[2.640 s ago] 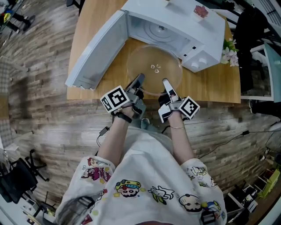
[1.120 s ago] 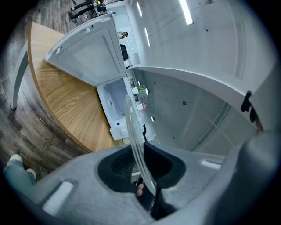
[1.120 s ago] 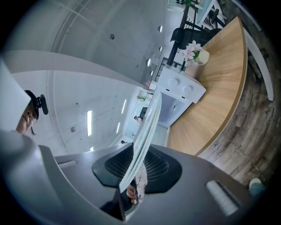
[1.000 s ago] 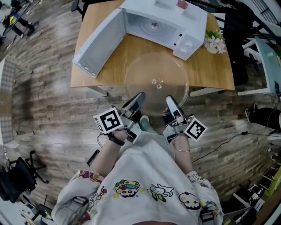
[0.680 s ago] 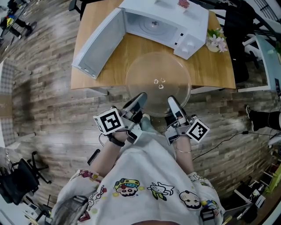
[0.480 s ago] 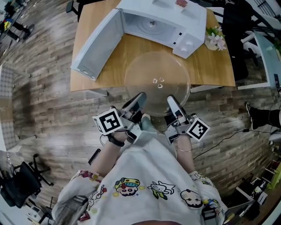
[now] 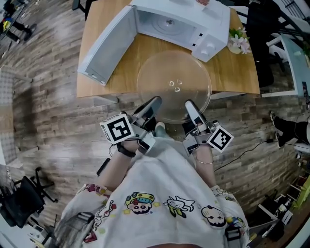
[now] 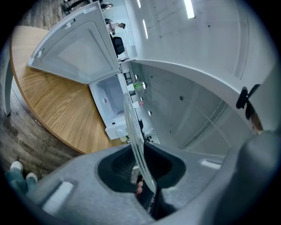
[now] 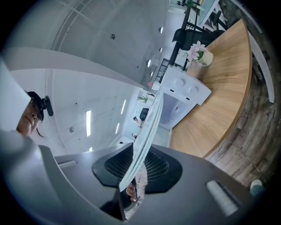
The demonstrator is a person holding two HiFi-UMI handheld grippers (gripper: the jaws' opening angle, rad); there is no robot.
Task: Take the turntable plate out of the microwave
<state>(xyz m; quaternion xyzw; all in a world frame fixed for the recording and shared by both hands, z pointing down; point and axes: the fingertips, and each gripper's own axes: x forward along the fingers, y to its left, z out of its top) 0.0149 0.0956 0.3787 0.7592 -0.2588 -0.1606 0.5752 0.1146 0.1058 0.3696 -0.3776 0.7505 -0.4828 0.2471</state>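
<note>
Clear round glass plate point(image 7: 174, 86), near rim hidden inside my left fingers point(image 7: 149, 107) and right fingers point(image 7: 192, 112), both clamped on it

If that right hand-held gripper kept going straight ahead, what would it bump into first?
Probably the white microwave oven with its door open; the round clear glass turntable plate clamped in the right hand-held gripper would likely touch it first.

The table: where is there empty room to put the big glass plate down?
The bare wood in front of the microwave, between its open door and the right edge of the table, is free; the glass plate is partly above it. Another bare strip lies left of the door. The back is crowded: microwave and flowers.
</note>
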